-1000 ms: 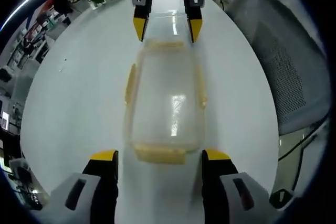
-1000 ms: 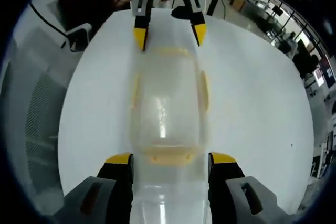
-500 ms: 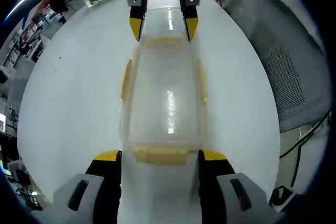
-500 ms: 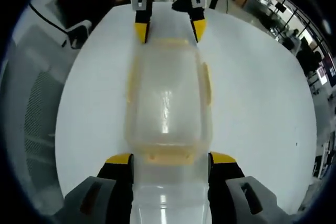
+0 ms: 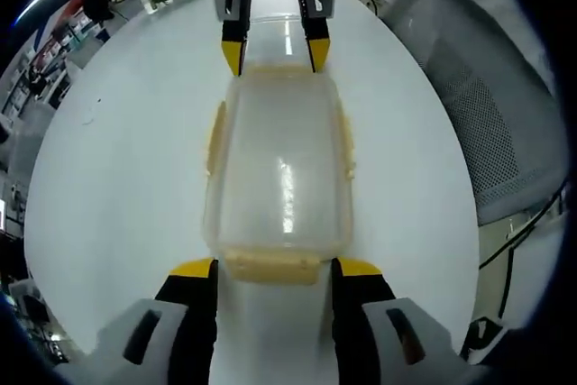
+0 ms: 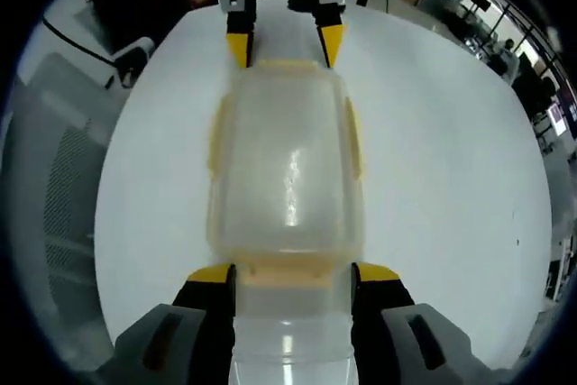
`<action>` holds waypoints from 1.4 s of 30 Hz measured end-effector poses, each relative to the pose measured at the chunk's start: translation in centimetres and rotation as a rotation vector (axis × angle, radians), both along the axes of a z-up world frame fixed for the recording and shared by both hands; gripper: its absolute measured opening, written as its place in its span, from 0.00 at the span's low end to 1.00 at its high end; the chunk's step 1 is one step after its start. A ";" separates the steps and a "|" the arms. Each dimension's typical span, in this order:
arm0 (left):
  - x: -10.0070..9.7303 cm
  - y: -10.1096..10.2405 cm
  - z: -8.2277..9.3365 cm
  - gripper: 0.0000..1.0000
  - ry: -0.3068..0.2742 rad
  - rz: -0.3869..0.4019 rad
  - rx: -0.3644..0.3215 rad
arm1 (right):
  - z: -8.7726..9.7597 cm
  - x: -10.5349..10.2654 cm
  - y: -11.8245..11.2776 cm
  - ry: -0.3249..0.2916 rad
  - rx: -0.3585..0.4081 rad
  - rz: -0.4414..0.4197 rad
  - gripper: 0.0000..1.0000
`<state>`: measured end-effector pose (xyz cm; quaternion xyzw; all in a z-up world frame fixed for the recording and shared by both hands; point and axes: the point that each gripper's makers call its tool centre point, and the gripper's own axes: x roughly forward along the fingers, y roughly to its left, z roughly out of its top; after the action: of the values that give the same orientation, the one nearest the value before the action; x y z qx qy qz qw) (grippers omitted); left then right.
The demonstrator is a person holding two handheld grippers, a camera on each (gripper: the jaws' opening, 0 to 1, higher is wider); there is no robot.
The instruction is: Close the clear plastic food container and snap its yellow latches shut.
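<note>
Left tongs (image 5: 273, 268) at bottom centre and right tongs (image 6: 291, 272) both stand released, straddling opposite end latches of the container (image 5: 278, 169). It lies mid-frame on a white bench (image 5: 117, 178); a grey chair (image 5: 487, 114) sits at right.

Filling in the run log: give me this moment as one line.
container: lid on, on white table | left hand-held gripper: open, straddling near end latch | right hand-held gripper: open, opposite end

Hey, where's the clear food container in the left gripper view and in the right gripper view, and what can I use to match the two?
Left gripper view: the clear food container lies centre frame, reaching up from that hand-held gripper's jaws.
Right gripper view: it lies centre frame, slightly larger.
Shared landmark: the white table beneath it, plus the grey mesh chair, at right in the left gripper view and at left in the right gripper view.
</note>
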<state>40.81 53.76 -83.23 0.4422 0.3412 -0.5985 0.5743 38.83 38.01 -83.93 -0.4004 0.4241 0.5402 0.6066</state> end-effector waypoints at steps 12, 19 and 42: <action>-0.2 0.0 -0.1 0.45 0.026 0.004 -0.003 | -0.2 -0.2 -0.2 0.020 0.000 0.015 0.40; -0.4 0.2 -0.3 0.39 0.046 0.003 0.004 | -0.1 -0.5 -0.1 0.022 -0.005 0.055 0.39; -0.5 0.1 -0.4 0.39 0.075 0.000 0.007 | -0.2 -0.4 0.0 0.030 -0.025 0.038 0.38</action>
<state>40.34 53.82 -83.60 0.4217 0.3647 -0.6132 0.5597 38.45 37.97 -84.10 -0.4078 0.4319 0.5524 0.5849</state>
